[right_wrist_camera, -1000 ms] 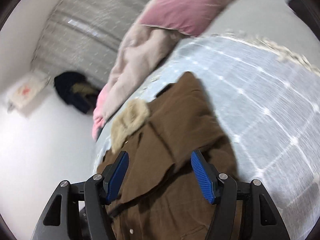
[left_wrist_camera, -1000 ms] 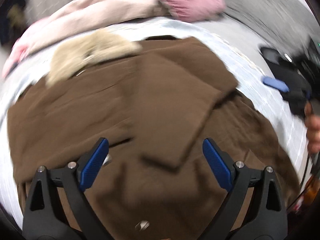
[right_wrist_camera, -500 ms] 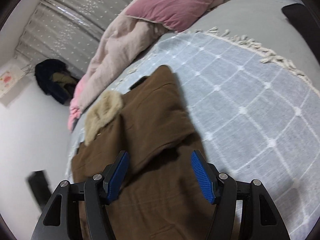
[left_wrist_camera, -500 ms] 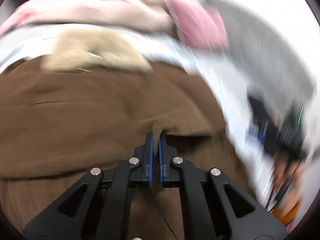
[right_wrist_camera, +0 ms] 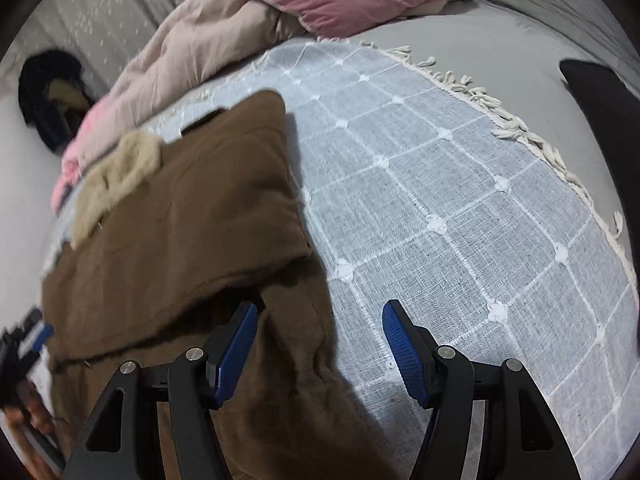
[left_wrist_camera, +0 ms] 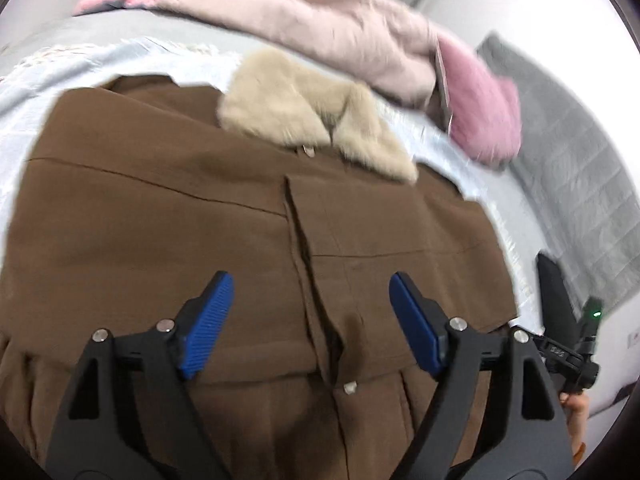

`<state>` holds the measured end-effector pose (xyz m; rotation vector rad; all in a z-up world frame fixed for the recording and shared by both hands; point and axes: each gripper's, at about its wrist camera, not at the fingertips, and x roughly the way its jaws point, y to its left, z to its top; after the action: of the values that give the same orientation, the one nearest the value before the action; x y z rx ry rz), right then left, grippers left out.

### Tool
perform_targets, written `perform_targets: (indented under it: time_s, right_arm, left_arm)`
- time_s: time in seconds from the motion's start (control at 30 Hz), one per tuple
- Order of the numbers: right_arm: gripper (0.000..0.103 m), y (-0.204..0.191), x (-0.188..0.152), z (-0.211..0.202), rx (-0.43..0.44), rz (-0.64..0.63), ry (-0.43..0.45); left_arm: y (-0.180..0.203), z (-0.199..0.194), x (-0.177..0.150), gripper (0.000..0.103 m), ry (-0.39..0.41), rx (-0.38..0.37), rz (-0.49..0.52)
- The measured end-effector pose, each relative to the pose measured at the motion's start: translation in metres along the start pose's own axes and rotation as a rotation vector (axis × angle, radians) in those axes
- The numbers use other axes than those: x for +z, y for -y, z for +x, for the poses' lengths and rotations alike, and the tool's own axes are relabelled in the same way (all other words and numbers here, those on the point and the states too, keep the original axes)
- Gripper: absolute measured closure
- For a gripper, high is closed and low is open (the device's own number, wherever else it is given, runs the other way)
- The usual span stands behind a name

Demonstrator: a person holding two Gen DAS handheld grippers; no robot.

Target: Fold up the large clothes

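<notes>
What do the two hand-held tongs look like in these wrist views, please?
Both the left tongs and the right tongs are matte black angular frames with triangular cut-outs and silver bolt heads. Each finger ends in a ribbed blue pad. A small green light shows on the right unit's body.

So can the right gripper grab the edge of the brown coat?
Probably yes. The right gripper is open above the coat's near edge on the blanket, and nothing lies between.
</notes>
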<state>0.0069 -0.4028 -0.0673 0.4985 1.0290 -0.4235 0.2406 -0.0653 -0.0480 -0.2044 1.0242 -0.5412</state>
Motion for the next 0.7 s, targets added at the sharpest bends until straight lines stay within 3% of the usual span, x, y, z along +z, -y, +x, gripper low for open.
perform_targets:
  time_s: [0.07,0.13,0.17,0.23,0.3,0.4,0.43,0.5,0.6,0.7]
  right_arm:
    - [0.037,-0.001,-0.003,0.007,-0.047,-0.035,-0.011]
    - [0.037,0.000,-0.005,0.012,-0.051,-0.039,-0.017]
    - [0.037,0.001,-0.005,0.013,-0.045,-0.036,-0.018]
    - [0.037,0.002,-0.003,0.014,-0.029,-0.037,-0.001]
    - [0.037,0.001,-0.002,0.016,-0.015,-0.057,0.026]
    - [0.037,-0.005,0.000,0.025,-0.017,-0.097,0.054]
    - [0.037,-0.008,0.001,0.027,-0.026,-0.110,0.062]
    - [0.037,-0.011,0.004,0.029,-0.042,-0.127,0.074]
    - [0.037,-0.005,0.006,0.029,-0.043,-0.087,0.083]
    - [0.037,-0.005,0.007,0.027,-0.080,-0.063,0.035]
  left_arm:
    - [0.007,0.017,0.004,0.025,-0.036,0.024,0.034]
    - [0.018,0.034,0.011,0.060,-0.055,0.046,0.085]
    - [0.023,0.041,0.013,0.066,-0.069,0.056,0.103]
    - [0.031,0.045,0.015,0.089,-0.065,0.060,0.128]
    - [0.038,0.034,0.017,0.090,-0.010,0.056,0.149]
    - [0.045,-0.009,0.019,0.091,0.175,0.056,0.151]
    - [0.038,-0.020,0.021,0.091,0.225,0.098,0.124]
    - [0.025,-0.017,0.024,0.089,0.214,0.186,0.110]
    - [-0.003,0.023,0.019,0.079,0.009,0.236,0.082]
    - [0.003,0.013,0.011,0.069,0.057,0.289,0.145]
